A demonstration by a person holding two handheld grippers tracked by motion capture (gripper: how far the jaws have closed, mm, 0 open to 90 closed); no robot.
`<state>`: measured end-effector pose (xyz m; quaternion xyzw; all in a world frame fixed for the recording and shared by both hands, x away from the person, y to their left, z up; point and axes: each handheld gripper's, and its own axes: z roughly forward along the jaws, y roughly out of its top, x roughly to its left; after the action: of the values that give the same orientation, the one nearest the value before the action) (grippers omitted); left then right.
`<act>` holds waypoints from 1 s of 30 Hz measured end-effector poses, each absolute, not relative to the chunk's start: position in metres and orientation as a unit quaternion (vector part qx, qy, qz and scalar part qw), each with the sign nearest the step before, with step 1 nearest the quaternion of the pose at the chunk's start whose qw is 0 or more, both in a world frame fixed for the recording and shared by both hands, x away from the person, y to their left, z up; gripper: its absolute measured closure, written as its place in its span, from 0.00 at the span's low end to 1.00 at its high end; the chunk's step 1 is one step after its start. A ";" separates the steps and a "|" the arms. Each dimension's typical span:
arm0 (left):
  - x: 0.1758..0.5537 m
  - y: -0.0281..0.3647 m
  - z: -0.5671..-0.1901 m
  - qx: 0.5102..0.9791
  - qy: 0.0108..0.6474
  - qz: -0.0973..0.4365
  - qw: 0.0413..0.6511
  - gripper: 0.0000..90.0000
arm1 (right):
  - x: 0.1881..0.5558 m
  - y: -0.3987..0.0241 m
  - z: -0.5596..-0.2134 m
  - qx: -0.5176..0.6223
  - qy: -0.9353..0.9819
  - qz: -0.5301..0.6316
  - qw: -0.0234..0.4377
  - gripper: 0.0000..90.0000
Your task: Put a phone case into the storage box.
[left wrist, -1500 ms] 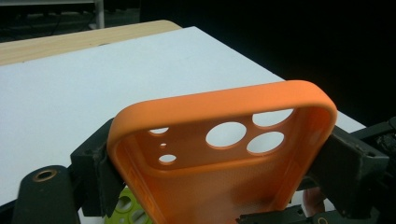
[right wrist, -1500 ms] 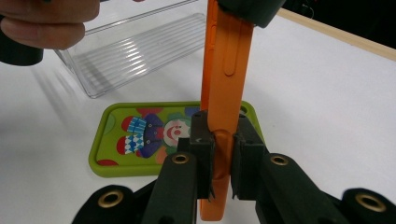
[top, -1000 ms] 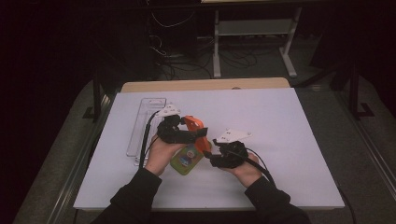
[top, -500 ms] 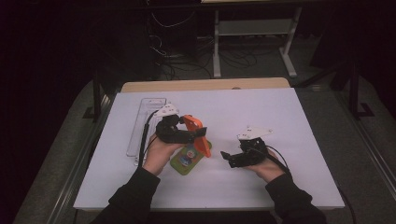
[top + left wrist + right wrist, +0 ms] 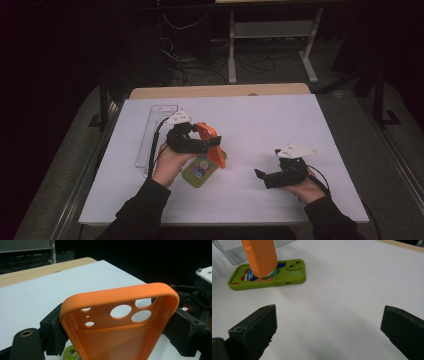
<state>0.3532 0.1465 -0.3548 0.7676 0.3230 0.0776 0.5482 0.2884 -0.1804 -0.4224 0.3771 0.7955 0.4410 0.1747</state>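
High view: fixed above the near edge, facing forward and down, far enough to take in the whole white worktop (image 5: 300, 125). Left gripper view: riding low, very close to the orange phone case (image 5: 120, 322) at frame centre. Right gripper view: near the worktop, looking across to the green phone case (image 5: 287, 277) at upper left. Shared by all three: both cases.

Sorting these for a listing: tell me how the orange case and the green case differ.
The orange case is held off the table, clamped in the shut left gripper; the green case lies flat on the white table, ungripped. The orange case is plain and shows its hollow inside; the green case shows a colourful picture on its back. Both have camera cut-outs.
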 end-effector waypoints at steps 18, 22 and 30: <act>0.392 0.189 -0.301 0.755 0.339 0.161 0.538 0.18 | 0.281 -0.198 -0.433 0.385 0.795 0.436 0.171 0.00; 0.403 0.200 -0.294 0.749 0.352 0.184 0.530 0.18 | 0.281 -0.198 -0.433 0.385 0.796 0.435 0.172 0.00; 0.428 0.220 -0.284 0.733 0.384 0.220 0.516 0.18 | 0.281 -0.197 -0.434 0.385 0.796 0.433 0.173 0.00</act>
<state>0.4280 0.2198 -0.2840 0.7332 0.3837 0.2204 0.5163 0.2810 -0.1971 -0.4337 0.3851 0.7962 0.4334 0.1728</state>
